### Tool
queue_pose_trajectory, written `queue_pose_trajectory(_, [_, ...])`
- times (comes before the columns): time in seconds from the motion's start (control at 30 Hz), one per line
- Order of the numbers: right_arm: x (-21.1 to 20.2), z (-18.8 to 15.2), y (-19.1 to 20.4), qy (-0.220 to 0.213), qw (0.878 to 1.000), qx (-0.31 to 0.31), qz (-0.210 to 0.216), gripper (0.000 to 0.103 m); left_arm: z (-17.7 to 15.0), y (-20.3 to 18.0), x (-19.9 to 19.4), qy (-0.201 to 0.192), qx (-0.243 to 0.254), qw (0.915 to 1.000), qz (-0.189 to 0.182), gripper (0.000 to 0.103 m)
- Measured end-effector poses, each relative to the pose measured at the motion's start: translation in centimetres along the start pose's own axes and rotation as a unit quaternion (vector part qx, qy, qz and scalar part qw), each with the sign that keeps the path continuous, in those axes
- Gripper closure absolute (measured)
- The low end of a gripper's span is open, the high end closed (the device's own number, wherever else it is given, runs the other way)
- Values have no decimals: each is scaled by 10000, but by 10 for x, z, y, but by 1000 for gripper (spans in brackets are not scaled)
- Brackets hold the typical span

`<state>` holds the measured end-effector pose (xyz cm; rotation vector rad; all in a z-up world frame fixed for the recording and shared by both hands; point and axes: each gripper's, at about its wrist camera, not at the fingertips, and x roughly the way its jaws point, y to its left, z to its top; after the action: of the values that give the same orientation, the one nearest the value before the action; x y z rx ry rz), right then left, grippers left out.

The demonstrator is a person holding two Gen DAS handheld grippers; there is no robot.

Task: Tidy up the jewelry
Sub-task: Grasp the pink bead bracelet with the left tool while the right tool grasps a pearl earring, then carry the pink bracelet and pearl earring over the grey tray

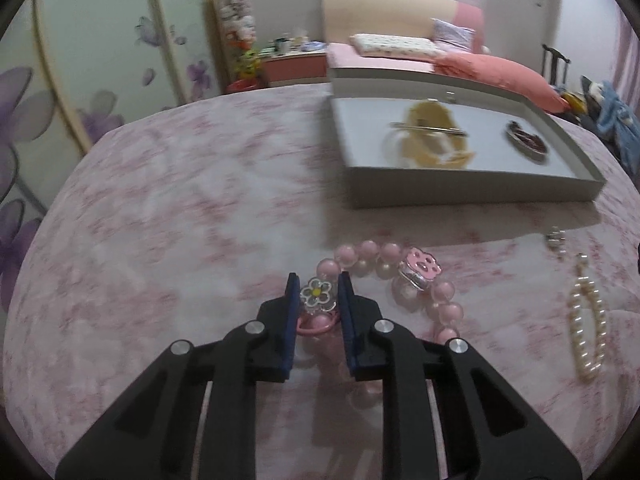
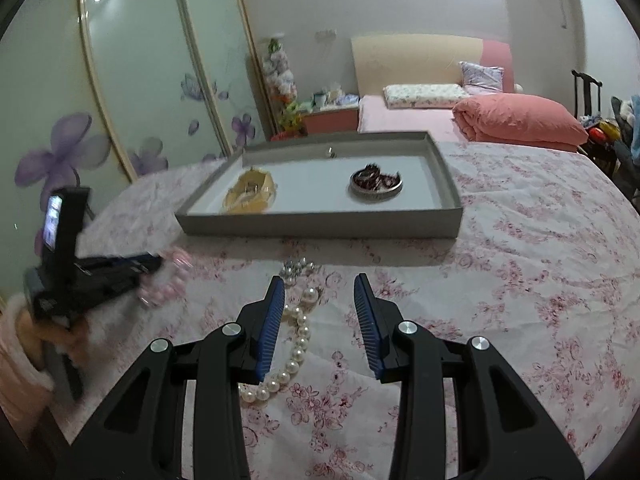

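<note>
Two strands of beads lie on the floral pink bedspread (image 2: 520,280), in front of a shallow grey tray (image 2: 320,224). The pink bead bracelet (image 1: 400,264) is made of glossy round beads in pale and rosy pink, with a pink flower-shaped charm (image 1: 422,266) set among them and a white daisy charm (image 1: 316,293) with a yellow centre at one end. The left gripper (image 1: 318,300) has its jaws drawn in close on either side of the daisy charm; they seem clamped on it, though motion blur makes the contact hard to confirm. The pearl bracelet (image 2: 296,344) is a string of small cream-white beads ending in a silvery cluster, curving across the bedspread. The right gripper (image 2: 320,292) hovers over it with jaws wide apart, the strand running just beside the left jaw. Inside the tray sit a yellowish hair clip (image 2: 250,194) and a round metallic dish (image 2: 376,184) of dark pieces.
</note>
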<state>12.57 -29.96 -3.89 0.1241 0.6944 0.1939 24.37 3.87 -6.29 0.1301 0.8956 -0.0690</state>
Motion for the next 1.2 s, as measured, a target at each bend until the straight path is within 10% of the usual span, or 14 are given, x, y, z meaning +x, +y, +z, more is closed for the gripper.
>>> queue_pose_trajectory(0.63, [62,7,12,912,9950,-201,-357,82,-6,22,-6,7,-248,9997,-76,83])
queue_pose_trajectory(1.2, [26,16,-5,199,9988,109,-444,87,-6,26,-15,-212,-394,9988,-183,84])
